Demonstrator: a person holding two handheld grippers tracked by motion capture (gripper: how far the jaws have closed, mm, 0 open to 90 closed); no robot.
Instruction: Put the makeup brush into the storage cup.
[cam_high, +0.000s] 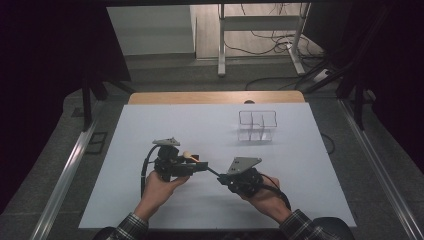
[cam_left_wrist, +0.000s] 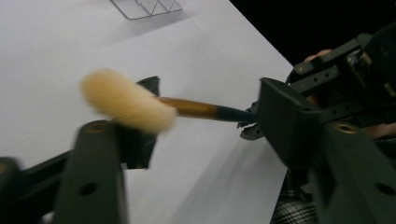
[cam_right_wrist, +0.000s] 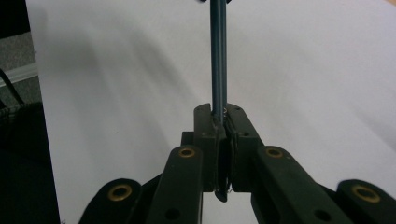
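The right gripper (cam_right_wrist: 219, 122) clenches a brush (cam_left_wrist: 140, 103) by its handle, well short of the clear rack (cam_high: 257, 125) on the surface (cam_high: 150, 210). The left gripper (cam_left_wrist: 205, 140) brackets the bristles, jaws apart, not pressing. Handover seems begun; racking likely remains.

Soft cream-yellow bristles on a brush (cam_left_wrist: 126, 105), gold-brown band, dark blue handle, black left gripper (cam_high: 172, 162) and right gripper (cam_high: 220, 178), white surface (cam_high: 210, 130) with a light wood edge, see-through clear organizer (cam_high: 257, 125), checked plaid sleeves (cam_high: 131, 227).
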